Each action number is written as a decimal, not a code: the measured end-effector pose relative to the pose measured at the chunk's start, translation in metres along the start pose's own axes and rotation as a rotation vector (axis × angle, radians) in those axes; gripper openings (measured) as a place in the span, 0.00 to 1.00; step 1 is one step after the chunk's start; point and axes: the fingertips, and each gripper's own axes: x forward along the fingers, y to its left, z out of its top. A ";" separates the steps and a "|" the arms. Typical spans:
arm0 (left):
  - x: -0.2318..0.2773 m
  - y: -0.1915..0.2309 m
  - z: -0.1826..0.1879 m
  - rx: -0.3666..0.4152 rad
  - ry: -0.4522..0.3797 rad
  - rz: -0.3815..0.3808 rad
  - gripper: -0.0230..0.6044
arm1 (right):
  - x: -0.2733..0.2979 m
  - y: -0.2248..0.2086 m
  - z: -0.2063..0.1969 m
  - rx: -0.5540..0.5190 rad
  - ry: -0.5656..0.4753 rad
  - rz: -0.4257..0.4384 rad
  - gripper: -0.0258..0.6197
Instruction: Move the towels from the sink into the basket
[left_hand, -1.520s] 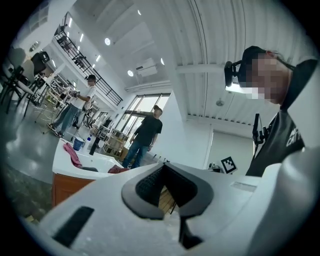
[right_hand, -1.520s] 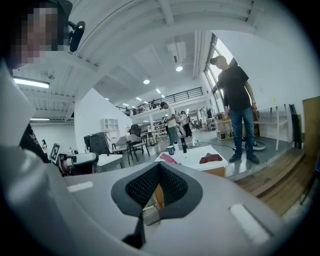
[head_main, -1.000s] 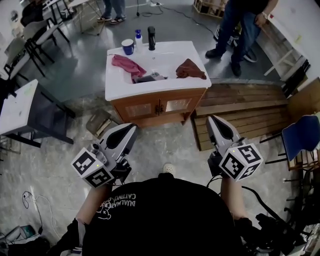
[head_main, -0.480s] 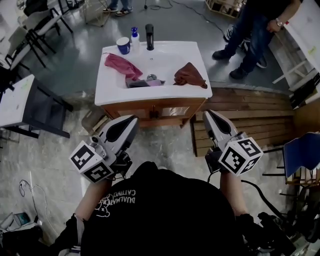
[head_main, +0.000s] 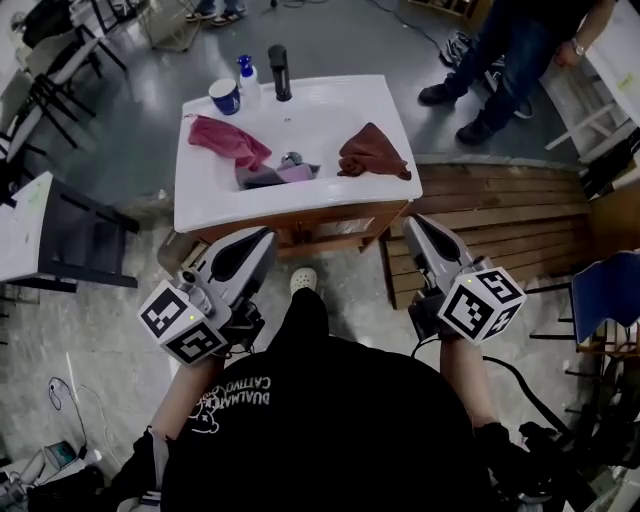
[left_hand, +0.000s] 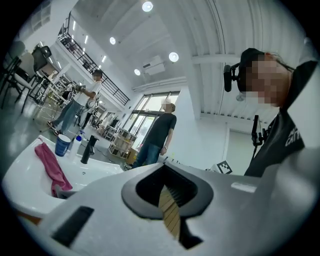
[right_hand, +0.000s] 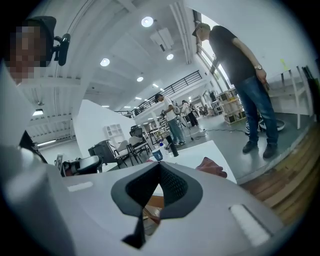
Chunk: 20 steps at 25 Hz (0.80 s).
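– Crimson towel (head_main: 225, 140) draped over the sink's (head_main: 345, 100) left rim, a rust-brown towel (head_main: 372, 152) on the right rim, and a grey-and-lilac towel (head_main: 272, 176) bunched in the basin. None is out yet.

– And both tools are short of it. The left gripper (head_main: 264, 234) and right gripper (head_main: 411, 221) hang in front of the wooden cabinet (head_main: 335, 222), each with its jaws pressed together and nothing between them.

– So it's the approach, I'd say. Part the jaws before crossing the rim, send each gripper to the towel on its own side, and bite a raised fold, not a flat edge. Pinch deep so the cloth can't slide out on the lift.

– Mind the black tap (head_main: 279, 72), the blue cup (head_main: 224, 96) and the small bottle (head_main: 245, 70) behind the crimson towel. A trailing corner could tip the cup or the bottle.

– What can't you see?

– The basket. No view shows it, so I can't tell which way the carry goes.

– And the basin?

– The bunch there may be one cloth or two; I can't tell. From the left gripper view its own body hides all but the crimson towel, and the right gripper view catches only a scrap of the brown one.
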 end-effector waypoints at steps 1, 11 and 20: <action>0.006 0.007 0.002 0.003 0.008 -0.009 0.03 | 0.005 -0.005 0.003 0.011 -0.006 -0.007 0.05; 0.066 0.086 0.016 0.018 0.085 -0.048 0.03 | 0.081 -0.055 0.031 0.000 -0.001 -0.079 0.05; 0.100 0.152 0.012 -0.039 0.147 -0.026 0.03 | 0.142 -0.113 0.014 -0.126 0.118 -0.170 0.05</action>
